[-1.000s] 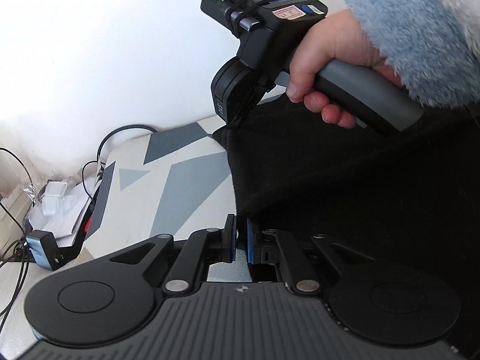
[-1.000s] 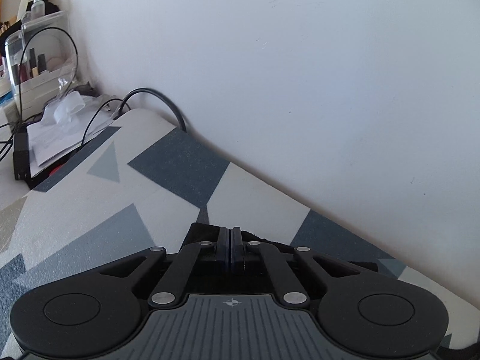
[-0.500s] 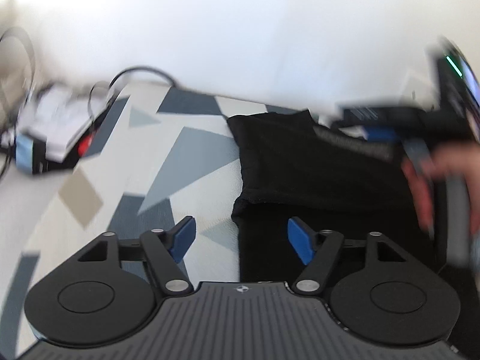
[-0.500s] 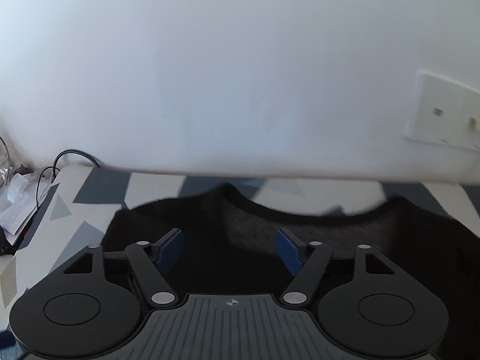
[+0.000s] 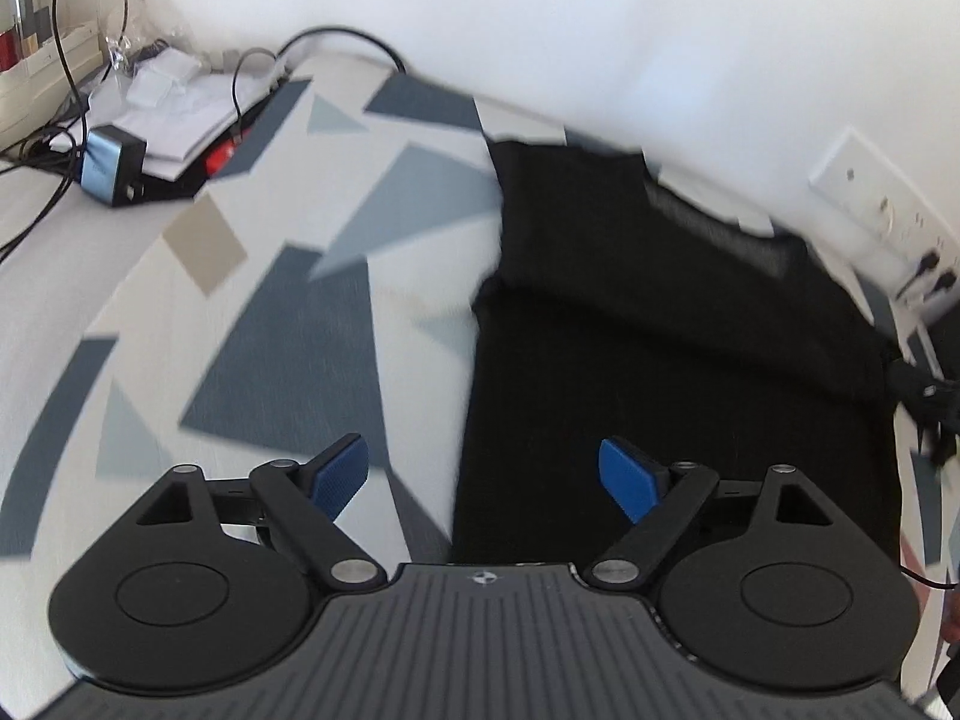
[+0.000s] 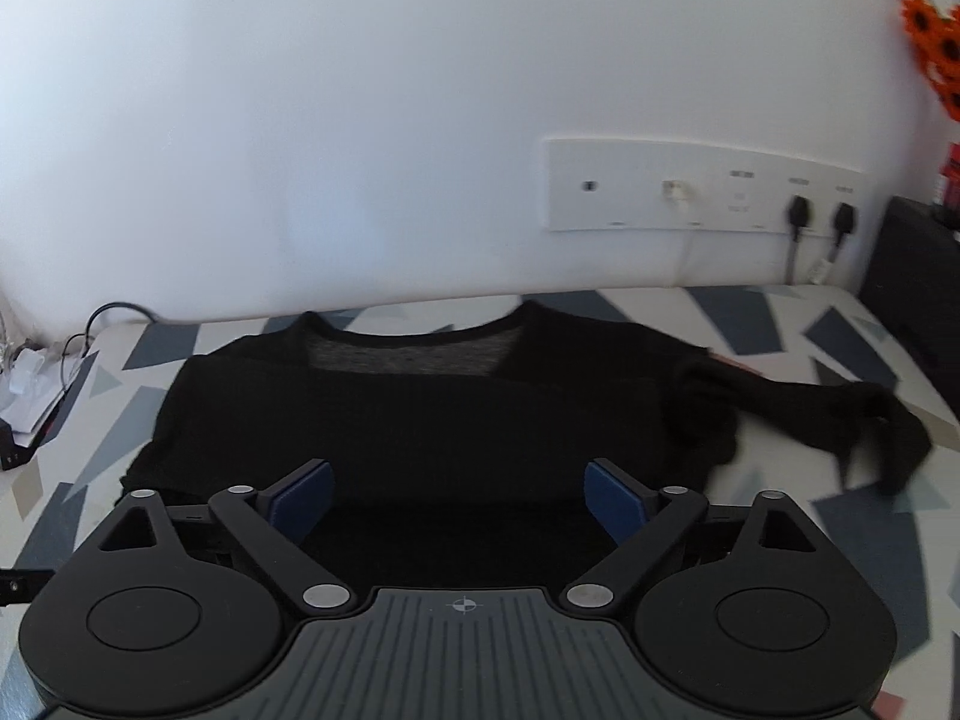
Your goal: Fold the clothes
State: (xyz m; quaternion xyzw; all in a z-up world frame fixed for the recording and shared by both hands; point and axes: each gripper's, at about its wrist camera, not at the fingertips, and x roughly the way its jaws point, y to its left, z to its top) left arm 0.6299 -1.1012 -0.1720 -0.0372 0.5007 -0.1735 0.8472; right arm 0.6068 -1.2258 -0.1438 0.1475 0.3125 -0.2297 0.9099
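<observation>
Left wrist view looks down over the left tool (image 5: 483, 480), whose blue pads (image 5: 339, 471) stand wide apart with nothing pinched between them; its jaws have just been opening. Ahead of it and a little to the right lies the black top (image 5: 660, 348), spread flat on the surface (image 5: 270, 312) with its grey, blue and beige geometric print, the garment's left edge running forward almost in line with the gap between the fingers. Farther ahead to the left, near the wall, sit a small blue charger (image 5: 108, 171), looping black cables (image 5: 66, 42) and a pile of white papers (image 5: 174, 114). From the right wrist view, the right tool (image 6: 459, 498) is likewise spread wide and empty, its jaws too having just been opening, and the black top (image 6: 432, 414) lies directly ahead, neckline toward the wall, one sleeve (image 6: 840, 414) trailing out to the right. A white socket panel (image 6: 690, 186) with two black plugs is on the wall beyond.
</observation>
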